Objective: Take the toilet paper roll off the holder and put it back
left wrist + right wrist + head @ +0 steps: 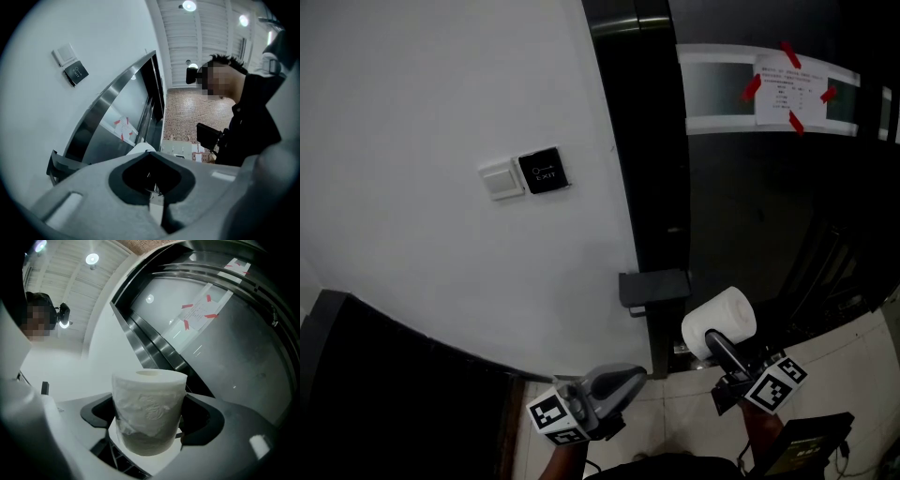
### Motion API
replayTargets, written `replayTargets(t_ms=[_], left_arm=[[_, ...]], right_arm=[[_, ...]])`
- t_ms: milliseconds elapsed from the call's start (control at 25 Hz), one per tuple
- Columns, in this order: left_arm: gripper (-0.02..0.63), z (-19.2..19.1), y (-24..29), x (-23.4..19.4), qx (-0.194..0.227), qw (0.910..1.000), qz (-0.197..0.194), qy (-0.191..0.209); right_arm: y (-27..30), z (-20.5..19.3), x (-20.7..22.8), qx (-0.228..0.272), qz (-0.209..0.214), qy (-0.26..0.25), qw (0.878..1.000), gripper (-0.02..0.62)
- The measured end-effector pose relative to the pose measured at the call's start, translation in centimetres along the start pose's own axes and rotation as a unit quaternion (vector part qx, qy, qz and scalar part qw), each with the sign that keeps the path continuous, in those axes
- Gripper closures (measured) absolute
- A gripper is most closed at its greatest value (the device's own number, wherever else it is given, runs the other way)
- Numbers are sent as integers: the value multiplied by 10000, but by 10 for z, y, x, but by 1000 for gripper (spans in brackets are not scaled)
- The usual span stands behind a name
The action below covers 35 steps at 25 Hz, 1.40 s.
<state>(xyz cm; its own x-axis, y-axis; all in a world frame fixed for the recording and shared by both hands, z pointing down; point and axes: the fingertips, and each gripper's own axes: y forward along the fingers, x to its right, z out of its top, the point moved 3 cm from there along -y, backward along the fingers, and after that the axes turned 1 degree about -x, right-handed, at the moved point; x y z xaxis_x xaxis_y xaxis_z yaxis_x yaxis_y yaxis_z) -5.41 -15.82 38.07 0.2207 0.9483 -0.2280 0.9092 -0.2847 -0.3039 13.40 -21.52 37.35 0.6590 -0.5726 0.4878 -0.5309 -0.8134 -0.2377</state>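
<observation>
My right gripper (719,345) is shut on a white toilet paper roll (720,322), gripping it by its sides. In the right gripper view the roll (149,416) stands upright between the dark pads, its hollow core facing up. The dark holder (653,288) juts from the door frame, just left of the roll and apart from it, with nothing on it. My left gripper (622,382) hangs lower, below the holder, shut with nothing in it. In the left gripper view its grey jaws (152,177) meet, the holder (59,164) shows at the left, and the roll (140,148) peeks over them.
A white wall carries a light switch (501,179) and a black exit button (544,172). To the right stand a dark door frame (642,141) and a glass door with a paper notice (789,90) taped in red. Pale floor tiles (694,412) lie below.
</observation>
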Motion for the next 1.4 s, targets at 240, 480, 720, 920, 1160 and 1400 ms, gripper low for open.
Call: replayTargets(t_ms=[240,480,720,920,1160,1400], left_arm=[[606,-8,0,-1,-110,9999,34,-84],[606,-11,0,-4,-171,9997,130,-117],[606,-7,-4,-8,-111,9996,248,-97],[606,-12,-12,-13,-219,9986,442,-200],[606,-20,-20,-22,-346,9972,639,-194],[606,-19,-24,-26,-294,9962,769,-290]], right_arm=[[-2,-3,10,8,-40,176,9998,172],[7,4,44,339,105,1379,9898,172],[12,-10,114,1058,-191,3101,9446,173],[21,-40,150,1195,-489,3649,9221,173],[32,-69,176,1142,-822,3853,9120,173],[40,-95,198,1119,-1119,4082,8991,173]])
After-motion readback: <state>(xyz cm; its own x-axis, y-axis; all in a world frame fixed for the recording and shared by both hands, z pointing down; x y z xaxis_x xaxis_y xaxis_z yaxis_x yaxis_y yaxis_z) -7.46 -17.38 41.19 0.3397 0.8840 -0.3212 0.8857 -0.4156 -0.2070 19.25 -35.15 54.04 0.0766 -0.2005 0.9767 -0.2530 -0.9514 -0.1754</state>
